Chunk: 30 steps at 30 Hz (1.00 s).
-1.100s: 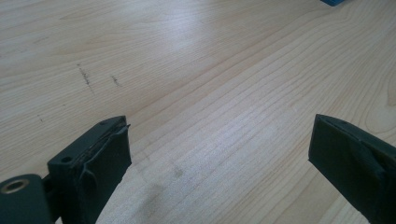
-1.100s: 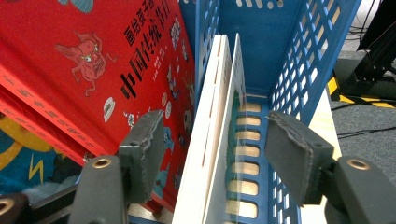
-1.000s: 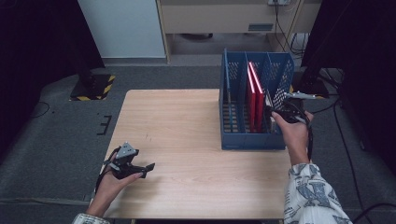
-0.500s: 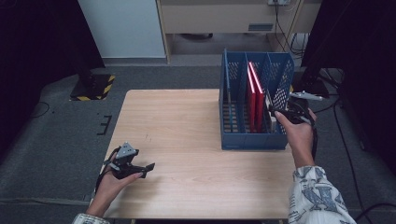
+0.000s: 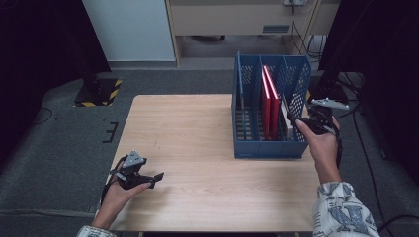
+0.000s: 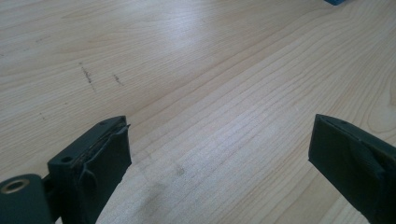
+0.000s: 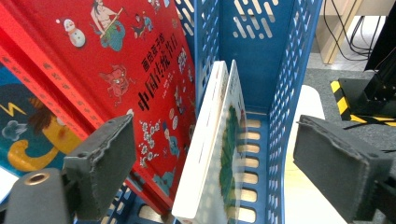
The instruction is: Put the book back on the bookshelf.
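My right claw (image 5: 295,120) is at the right end of the blue rack (image 5: 269,148), up by the near corner. Its jaws have just been opening, and now they stand wide apart. A thin white book (image 7: 212,154) stands between them, but the pads do not press on it — there is a gap on each side. So I hold nothing.

The white book is in the rack's slot at the far right, leaning on the blue divider to its left. It has a green picture on its cover; I cannot read any words on it.

Just left of that divider stands a big red book (image 7: 126,79). Its cover has Chinese writing in dark letters — I can make out 中国 in the large line, and a smaller line above it. Little drawings sit around the words: a snowman, some people, a beast. A second red book (image 5: 267,106) stands just to the left of the first one.

My left claw (image 5: 157,177) rests on the table (image 5: 197,133), well away from the rack, near the table's front left corner. Its jaws are wide open too, with only bare wood between them.
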{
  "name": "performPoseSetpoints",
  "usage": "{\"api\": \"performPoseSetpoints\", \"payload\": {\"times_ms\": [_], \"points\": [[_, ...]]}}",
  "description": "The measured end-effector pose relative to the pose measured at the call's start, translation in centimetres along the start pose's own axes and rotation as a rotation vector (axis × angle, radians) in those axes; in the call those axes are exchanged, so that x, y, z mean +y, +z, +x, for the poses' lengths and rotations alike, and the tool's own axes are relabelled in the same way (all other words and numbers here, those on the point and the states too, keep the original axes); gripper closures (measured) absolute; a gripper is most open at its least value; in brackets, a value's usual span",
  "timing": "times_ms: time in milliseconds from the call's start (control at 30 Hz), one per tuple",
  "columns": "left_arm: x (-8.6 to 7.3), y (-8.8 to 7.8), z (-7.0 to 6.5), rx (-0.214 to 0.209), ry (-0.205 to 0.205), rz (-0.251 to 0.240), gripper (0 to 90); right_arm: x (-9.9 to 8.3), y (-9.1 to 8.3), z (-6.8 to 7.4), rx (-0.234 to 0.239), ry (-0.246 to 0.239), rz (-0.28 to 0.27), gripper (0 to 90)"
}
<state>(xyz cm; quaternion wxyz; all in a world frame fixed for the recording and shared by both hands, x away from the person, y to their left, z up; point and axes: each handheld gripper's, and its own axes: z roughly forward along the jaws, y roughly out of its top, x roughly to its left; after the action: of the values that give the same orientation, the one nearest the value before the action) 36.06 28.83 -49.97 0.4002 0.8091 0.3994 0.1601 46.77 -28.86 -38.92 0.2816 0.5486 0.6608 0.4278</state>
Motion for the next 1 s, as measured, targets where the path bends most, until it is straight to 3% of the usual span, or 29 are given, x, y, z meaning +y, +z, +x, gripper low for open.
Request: {"api": "performPoseSetpoints", "payload": {"times_ms": [1000], "points": [[0.0, 0.0, 0.1, 0.002, 0.001, 0.001, 4.8, -2.0, -1.0, 2.2, 0.067, -0.05, 0.003, 14.7]]}}
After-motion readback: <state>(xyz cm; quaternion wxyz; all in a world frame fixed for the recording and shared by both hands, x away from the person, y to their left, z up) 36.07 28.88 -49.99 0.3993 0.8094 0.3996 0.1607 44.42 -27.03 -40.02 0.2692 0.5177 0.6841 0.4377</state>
